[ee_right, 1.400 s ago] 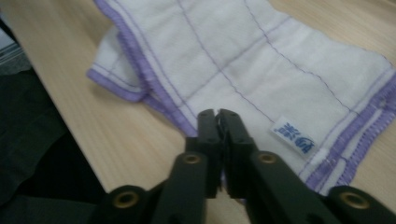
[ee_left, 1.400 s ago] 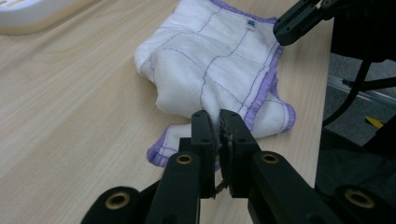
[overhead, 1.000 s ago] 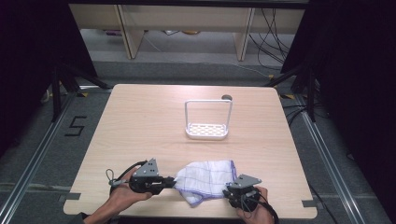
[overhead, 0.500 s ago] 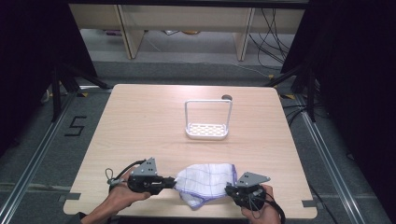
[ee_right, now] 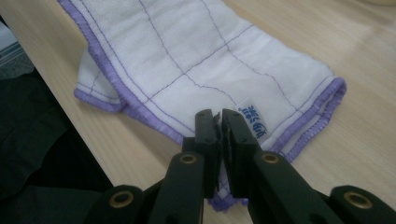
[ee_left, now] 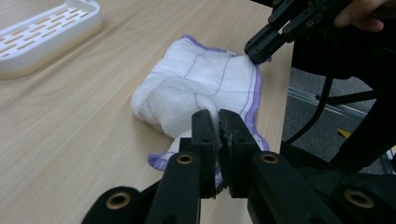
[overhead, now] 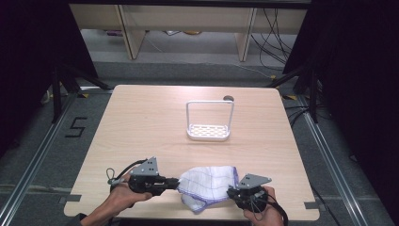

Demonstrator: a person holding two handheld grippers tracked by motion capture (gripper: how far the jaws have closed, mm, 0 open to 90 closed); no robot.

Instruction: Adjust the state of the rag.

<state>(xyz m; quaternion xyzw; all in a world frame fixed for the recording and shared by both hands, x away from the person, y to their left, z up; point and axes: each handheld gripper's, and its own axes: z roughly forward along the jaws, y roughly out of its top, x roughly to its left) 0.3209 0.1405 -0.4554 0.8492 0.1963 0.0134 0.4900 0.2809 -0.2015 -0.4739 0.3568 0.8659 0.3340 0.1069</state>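
**Both tongs now pinch the cloth at the near edge of the desk**

Since a second ago the right tongs (overhead: 231,191) have been closing, and they now pinch the purple-hemmed edge of the white dishcloth (overhead: 208,184) beside its small printed label (ee_right: 254,121). The left tongs (overhead: 177,182) are pressed together on a bunched fold at the cloth's opposite end, as they were a second ago. In that time the cloth has been drawn slightly closer to the person and lies flatter between the two hands. With both ends gripped, the cloth looks ready to be lifted, spread or folded.

The cloth lies crumpled on the light wooden desk (overhead: 141,127), close to its near edge, with a loose corner of the purple hem hanging towards the person.

Farther back, well apart from the cloth, stands a white slotted plastic tray with a tall hoop handle (overhead: 209,131). A small dark round thing (overhead: 228,98) sits at the far edge behind it. Nothing lies between the cloth and the tray, so the way forward is open.
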